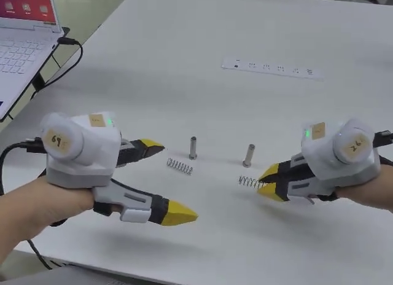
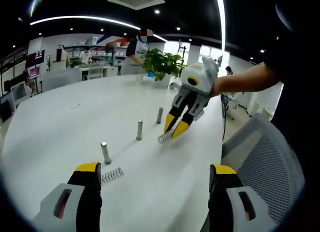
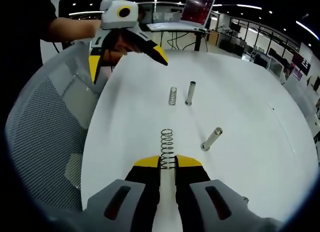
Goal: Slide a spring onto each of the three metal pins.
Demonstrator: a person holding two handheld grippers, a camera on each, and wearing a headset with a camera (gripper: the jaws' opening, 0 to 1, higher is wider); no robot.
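1. The right gripper [image 1: 263, 183] has its jaws pinched narrow on one end of a spring [image 1: 250, 182]. The spring sticks out to the left, low over the white table [image 1: 184, 64] and just near the right pin [image 1: 249, 155]
2. The left gripper [image 1: 177, 182] hangs at the near left with its jaws wide apart, holding nothing
3. The left pin [image 1: 193, 147] stands upright and bare, and a loose spring [image 1: 179, 166] lies on the table just beside it
4. In the left gripper view a coiled upright thing [image 2: 159, 115] stands farther right, beyond the right gripper. It may be a third pin already sleeved, but I cannot tell
5. The step in hand, as I judge it, is carrying the held spring to the right pin
6. The next move calls for tipping that spring upright, lining its open end over the pin's top and lowering it. The left gripper would need to close on the loose spring for the left pin
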